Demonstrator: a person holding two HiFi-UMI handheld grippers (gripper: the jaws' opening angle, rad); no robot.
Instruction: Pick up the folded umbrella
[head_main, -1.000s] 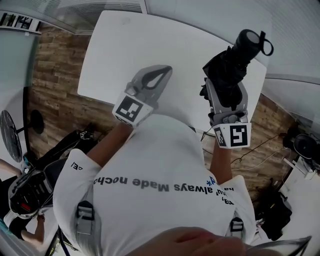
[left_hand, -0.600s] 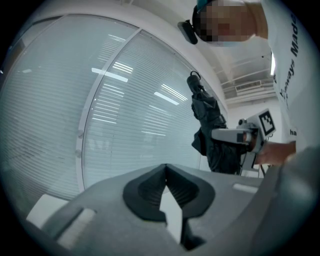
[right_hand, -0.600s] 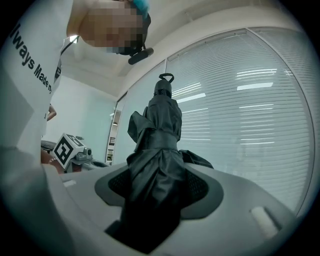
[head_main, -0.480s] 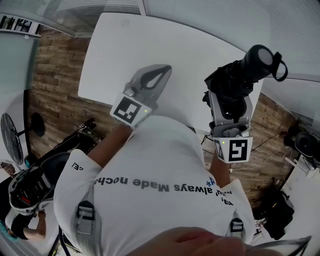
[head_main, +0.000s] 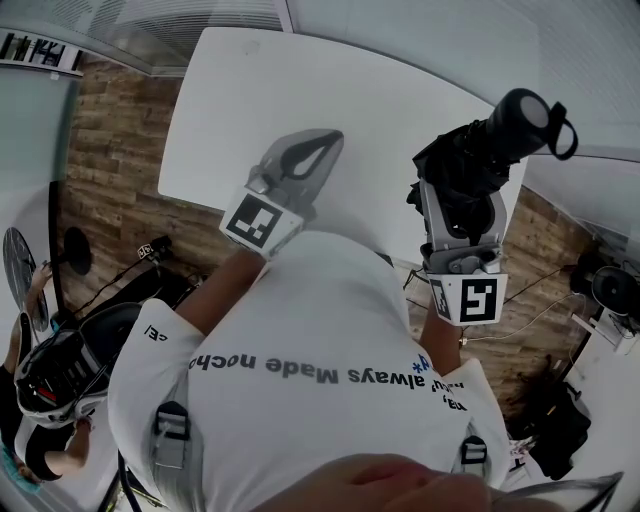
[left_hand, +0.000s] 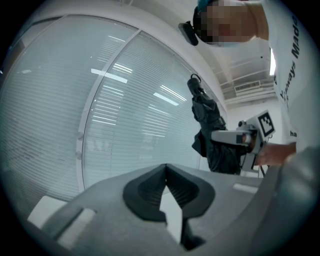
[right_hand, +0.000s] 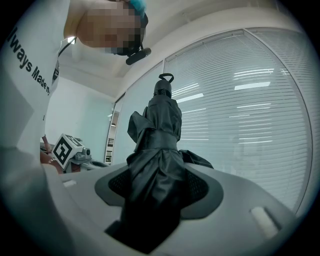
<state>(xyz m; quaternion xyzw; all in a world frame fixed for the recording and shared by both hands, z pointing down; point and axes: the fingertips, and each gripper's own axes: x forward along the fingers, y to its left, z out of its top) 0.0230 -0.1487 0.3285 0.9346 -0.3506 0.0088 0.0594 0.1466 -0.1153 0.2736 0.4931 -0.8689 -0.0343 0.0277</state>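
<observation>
Over the right-hand edge of the white desk (head_main: 330, 90), I am holding the folded umbrella (head_main: 468, 165) up off the surface in my right gripper (right_hand: 157, 172). Its jaws are standing fairly wide, yet their ribbed pads are pressing on the bunched black fabric from both sides. I judge the grip is sitting on the canopy because that soft bulk fills the jaws and gives under the pads, which a smooth handle would not. The umbrella is running out ahead along the jaws, with its round handle (head_main: 522, 115) at the far end, pointing away from me. Nothing of it is touching the desk, so the pick-up looks done.

My left gripper (left_hand: 166, 169) is hanging beside it over the desk, well apart from the umbrella. Its jaws are meeting at the tips with nothing between them; only the pale desk is showing through the gap behind. It seems to be waiting idle, since one gripper is carrying the load by itself.

Counting: one umbrella, one desk, two grippers, one of them loaded and one empty.
</observation>
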